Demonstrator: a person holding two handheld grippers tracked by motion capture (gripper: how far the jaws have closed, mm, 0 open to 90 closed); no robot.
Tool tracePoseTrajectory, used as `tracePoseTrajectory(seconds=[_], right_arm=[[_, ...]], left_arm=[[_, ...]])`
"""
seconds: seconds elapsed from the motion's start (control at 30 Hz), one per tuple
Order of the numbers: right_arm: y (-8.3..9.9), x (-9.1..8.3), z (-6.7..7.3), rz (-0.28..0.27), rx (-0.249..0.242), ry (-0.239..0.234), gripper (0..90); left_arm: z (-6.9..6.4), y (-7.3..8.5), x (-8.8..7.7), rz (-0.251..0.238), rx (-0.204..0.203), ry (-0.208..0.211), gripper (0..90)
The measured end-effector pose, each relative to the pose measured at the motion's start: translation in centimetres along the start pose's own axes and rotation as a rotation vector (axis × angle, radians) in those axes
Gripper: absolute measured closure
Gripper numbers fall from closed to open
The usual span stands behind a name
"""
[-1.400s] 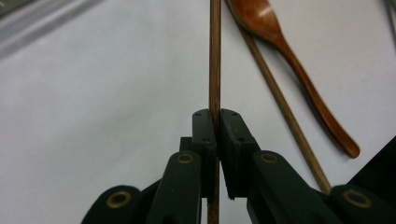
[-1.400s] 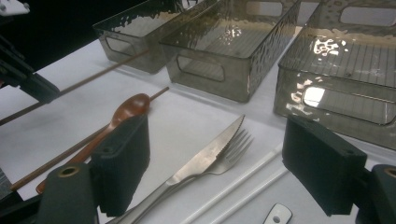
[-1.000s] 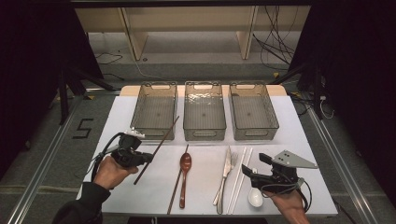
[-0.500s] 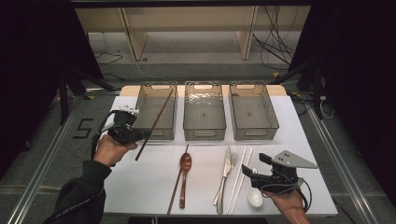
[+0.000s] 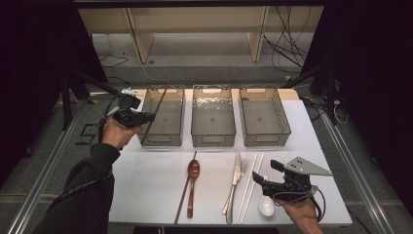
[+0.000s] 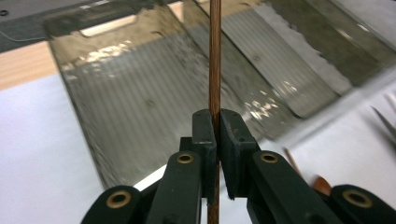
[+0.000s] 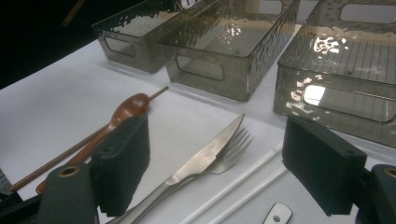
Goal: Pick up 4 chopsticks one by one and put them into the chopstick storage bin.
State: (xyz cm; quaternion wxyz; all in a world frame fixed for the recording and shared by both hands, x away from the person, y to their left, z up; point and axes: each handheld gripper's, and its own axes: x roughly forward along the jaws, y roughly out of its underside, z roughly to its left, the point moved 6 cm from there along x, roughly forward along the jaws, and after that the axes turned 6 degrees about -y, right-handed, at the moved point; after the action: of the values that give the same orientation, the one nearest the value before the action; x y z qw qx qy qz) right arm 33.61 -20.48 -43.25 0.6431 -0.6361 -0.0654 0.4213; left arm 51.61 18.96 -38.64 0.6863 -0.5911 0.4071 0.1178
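table (image 5: 146, 180) white | on it: three bins (image 5: 213, 117), wooden spoon (image 5: 193, 183), knife (image 5: 234, 181), fork (image 5: 242, 168)

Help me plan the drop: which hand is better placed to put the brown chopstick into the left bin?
The left. Its left gripper is shut on the chopstick, held over the left bin. The right gripper rests open at the table's near right, beside the cutlery, far from that bin.

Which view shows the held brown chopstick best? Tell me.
The left gripper view: the brown chopstick is pinched between the left gripper, close up. The high view shows it small, slanting over the left bin.
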Motion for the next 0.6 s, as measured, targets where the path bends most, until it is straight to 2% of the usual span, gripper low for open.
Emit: tracePoseTrajectory(seconds=[0.27,0.33,0.4,0.6], right_arm=[[0.1,0.1,-0.1,0.004,0.008,-0.002,24.3],[0.1,0.1,-0.1,0.003,0.007,-0.002,24.3],[0.1,0.1,-0.1,0.002,0.009,-0.003,24.3],[0.1,0.0,-0.1,0.001,0.009,-0.007,24.3]], left_arm=[[2.6,-1.0,2.5,-0.003,-0.017,-0.054,84.2],[3.0,-1.3,2.9,-0.006,-0.034,-0.058,84.2],[3.3,-1.5,3.1,-0.011,-0.043,-0.058,84.2],[3.6,-2.0,4.3,-0.003,-0.029,-0.081,84.2]])
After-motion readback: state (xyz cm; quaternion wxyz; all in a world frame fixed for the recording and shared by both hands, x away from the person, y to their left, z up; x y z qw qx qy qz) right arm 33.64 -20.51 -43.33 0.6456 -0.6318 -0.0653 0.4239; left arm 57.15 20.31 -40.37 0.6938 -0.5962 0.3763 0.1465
